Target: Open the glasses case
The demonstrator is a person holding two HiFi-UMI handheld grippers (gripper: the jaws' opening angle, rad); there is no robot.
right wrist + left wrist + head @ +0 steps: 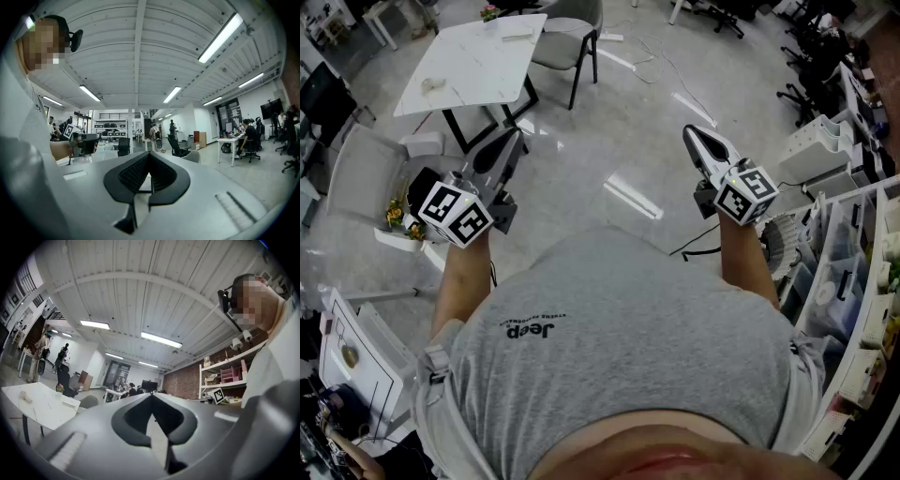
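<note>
I see no glasses case that I can make out with certainty. A small pale object (432,84) lies on the white table (478,61) far ahead; what it is I cannot tell. My left gripper (517,139) is held up in front of the person's chest, jaws closed together with nothing between them. My right gripper (689,131) is held level at the same height, jaws also meeting and empty. In the left gripper view the tips (152,394) touch, and the table (42,401) shows low at the left. The right gripper view shows its tips (149,153) joined.
A grey chair (567,33) stands behind the table and a pale chair (356,178) at the left. Shelves with boxes (862,281) line the right side. A black cable (694,248) runs over the glossy floor. Office chairs (811,56) crowd the far right.
</note>
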